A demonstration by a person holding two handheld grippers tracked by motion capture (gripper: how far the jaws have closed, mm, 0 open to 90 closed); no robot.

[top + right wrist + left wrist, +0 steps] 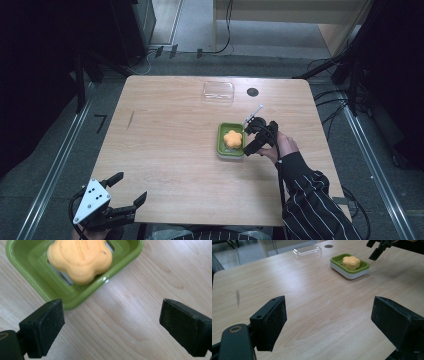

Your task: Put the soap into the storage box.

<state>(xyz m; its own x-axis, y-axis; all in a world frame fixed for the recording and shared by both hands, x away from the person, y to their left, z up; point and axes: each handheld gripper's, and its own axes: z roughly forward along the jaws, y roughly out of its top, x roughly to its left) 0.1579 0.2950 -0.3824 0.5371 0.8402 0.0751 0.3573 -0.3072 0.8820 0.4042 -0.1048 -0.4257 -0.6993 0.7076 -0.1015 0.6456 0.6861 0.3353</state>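
My right gripper [256, 136] hangs just beside the right edge of the green soap dish [220, 141], jaws wide apart and holding nothing. In the right gripper view the dish rim [82, 296] sits near my left pad [43, 326], not touching it; bare wood lies between the two pads. I judge this stance to be either an approach to the dish or a stand-off beside it; the pictures do not settle which.

The orange flower-shaped soap [232, 138] lies flat in the dish recess, roughly centred, clear of the rim. That seating keeps it from sliding, and it leaves the rim free as the natural grasp surface.

My left gripper [131, 189] rests at the near left corner of the table [165, 165], well apart from the dish, jaws also spread and empty. From the left gripper view it faces the dish [339, 258] across open wood, kept out of the working arm's way.

A clear plastic lid [218, 92] lies at the far side of the table, apart from the dish. Beside it is a small dark round mark [252, 92]. I judge that the lid belongs to the dish and is parked there so the soap is accessible.
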